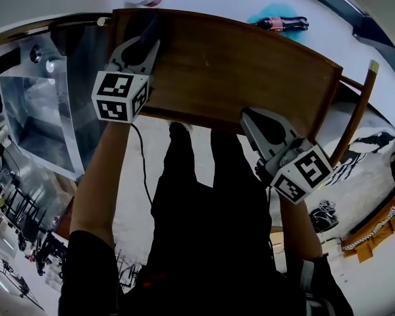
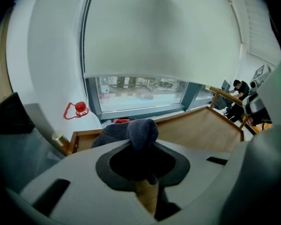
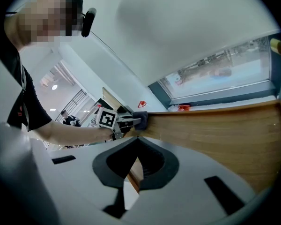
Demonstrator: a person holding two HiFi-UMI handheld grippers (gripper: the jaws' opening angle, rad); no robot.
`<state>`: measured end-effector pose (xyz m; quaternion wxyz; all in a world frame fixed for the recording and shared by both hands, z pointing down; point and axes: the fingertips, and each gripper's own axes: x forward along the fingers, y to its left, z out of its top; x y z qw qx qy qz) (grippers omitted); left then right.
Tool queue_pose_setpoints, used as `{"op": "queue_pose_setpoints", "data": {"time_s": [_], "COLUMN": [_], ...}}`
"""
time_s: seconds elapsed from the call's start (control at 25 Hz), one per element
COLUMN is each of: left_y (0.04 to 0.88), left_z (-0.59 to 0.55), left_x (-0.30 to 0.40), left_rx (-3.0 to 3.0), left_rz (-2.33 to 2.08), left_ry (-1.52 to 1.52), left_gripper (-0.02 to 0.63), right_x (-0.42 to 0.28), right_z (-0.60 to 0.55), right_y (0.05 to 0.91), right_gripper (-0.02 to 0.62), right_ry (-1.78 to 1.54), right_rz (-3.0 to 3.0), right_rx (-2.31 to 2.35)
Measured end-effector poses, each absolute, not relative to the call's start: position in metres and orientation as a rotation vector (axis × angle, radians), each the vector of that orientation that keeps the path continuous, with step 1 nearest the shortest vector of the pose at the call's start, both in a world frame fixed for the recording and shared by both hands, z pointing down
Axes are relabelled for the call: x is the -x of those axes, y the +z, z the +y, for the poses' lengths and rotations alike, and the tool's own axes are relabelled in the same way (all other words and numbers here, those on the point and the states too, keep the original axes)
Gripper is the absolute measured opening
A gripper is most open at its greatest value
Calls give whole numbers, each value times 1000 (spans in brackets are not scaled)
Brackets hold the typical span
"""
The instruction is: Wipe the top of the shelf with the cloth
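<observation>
The wooden shelf top [image 1: 237, 64] lies below me, its grain running left to right. My left gripper [image 1: 143, 41] is at the shelf's far left end, shut on a dark blue cloth [image 2: 141, 131] that bunches up above its jaws and drapes onto the wood [image 2: 201, 128]. The right gripper view shows the same cloth [image 3: 140, 119] resting on the shelf's left end. My right gripper [image 1: 249, 118] is at the shelf's near edge, right of the middle. Its jaws are shut on that edge [image 3: 133, 168], with a strip of the board between them.
A cola bottle [image 1: 281, 24] lies beyond the shelf's far right corner. A red-capped item [image 2: 78, 108] sits by the window sill at far left. A shiny metal cabinet [image 1: 33, 110] stands left of the shelf, and a wooden rail [image 1: 359, 104] to its right. The person's dark legs [image 1: 204, 196] are below the near edge.
</observation>
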<state>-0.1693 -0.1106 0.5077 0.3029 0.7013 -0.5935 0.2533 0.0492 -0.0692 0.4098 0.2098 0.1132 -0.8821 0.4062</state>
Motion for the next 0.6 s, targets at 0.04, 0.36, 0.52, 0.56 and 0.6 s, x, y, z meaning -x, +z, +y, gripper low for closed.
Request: {"op": "queue_pose_setpoints", "data": {"time_s": [0.04,0.36,0.52,0.56,0.6], "left_y": [509,514,516,517,517], "left_z": [-112,-126,-135,-137,-139], "left_x": [165,134,118,113,108], "left_rx": [-1866,-1910,-1933,-1938,-1945], "left_rz": [-1563,-1498,-1468,-1460,-1452], "left_ry": [672,682,686,687,688], "left_gripper": [71,71,71,71,71], "right_x": [-51,-72,-84,-87,-89], "right_z": [-70,-75,-77,-78,-79], "right_y": [410,409,410,411,411], "right_gripper": [5,5,5,5,5], "right_ry": [1131,1146,1161,1164,1167], "right_rz": [-2454,-2458,-2454,-2454,-2455], "right_rx": [-323,-387,-417,-424,-431]}}
